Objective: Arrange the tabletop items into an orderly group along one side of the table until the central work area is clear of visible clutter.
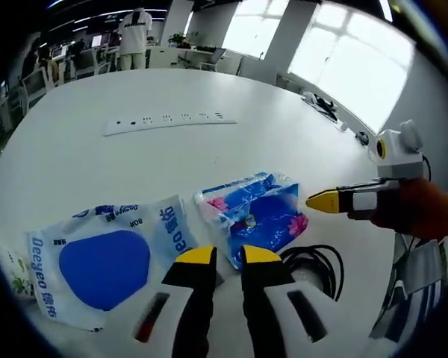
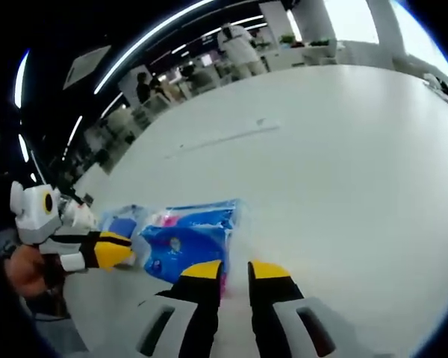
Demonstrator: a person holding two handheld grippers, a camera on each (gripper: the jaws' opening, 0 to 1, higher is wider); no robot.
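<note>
Blue floral pack (image 1: 255,211) lay on surface (image 1: 134,160) at 12 o'clock of left claw (image 1: 220,256), jaws slightly apart, empty. Right claw (image 2: 236,268) likewise apart, empty, pack at its 11 o'clock. Pack looked light, soft, crinkly, slippery film; pinch sealed edge. Deeyeo pack (image 1: 104,262) beside it, at 9 o'clock.

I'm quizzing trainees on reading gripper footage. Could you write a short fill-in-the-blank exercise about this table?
1. The white pouch beside the left gripper bears a large ____ patch.
2. The coiled cable near the blue packet is ____ in colour.
3. The power strip lies on a ____ table.

Missing words: blue; black; white
</note>
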